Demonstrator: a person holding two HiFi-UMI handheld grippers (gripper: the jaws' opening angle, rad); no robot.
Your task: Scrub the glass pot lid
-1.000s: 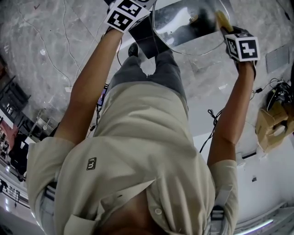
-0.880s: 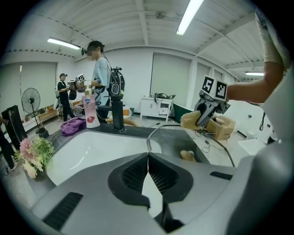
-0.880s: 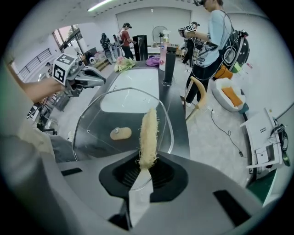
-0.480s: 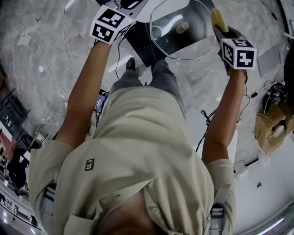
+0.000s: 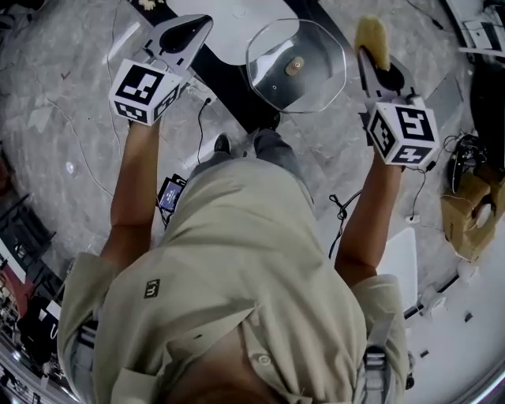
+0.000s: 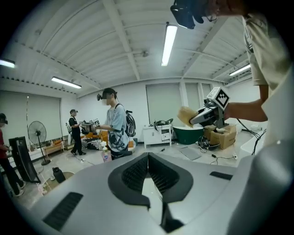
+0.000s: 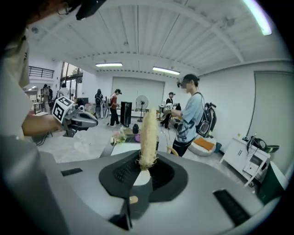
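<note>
The glass pot lid (image 5: pixel 296 67), round with a small metal knob, lies ahead between my two grippers; neither touches it, and I cannot tell what it rests on. My left gripper (image 5: pixel 193 28) is out to the lid's left, its jaws shut with nothing between them (image 6: pixel 148 158). My right gripper (image 5: pixel 375 59) is at the lid's right edge, shut on a yellow sponge (image 5: pixel 371 35) that stands up out of the jaws (image 7: pixel 146 160). The sponge (image 7: pixel 148 135) is fibrous and pale. The lid does not show in either gripper view.
A white table (image 5: pixel 229 16) with a black strip stands ahead. Cables (image 5: pixel 347 213) run over the marble floor and a cardboard box (image 5: pixel 465 213) sits at the right. Several people (image 6: pixel 115 121) stand in the room, one near a table (image 7: pixel 190 112).
Both grippers have drawn back toward my body. The left one has swung out to the left, away from the lid. The lid has stayed where it was.
</note>
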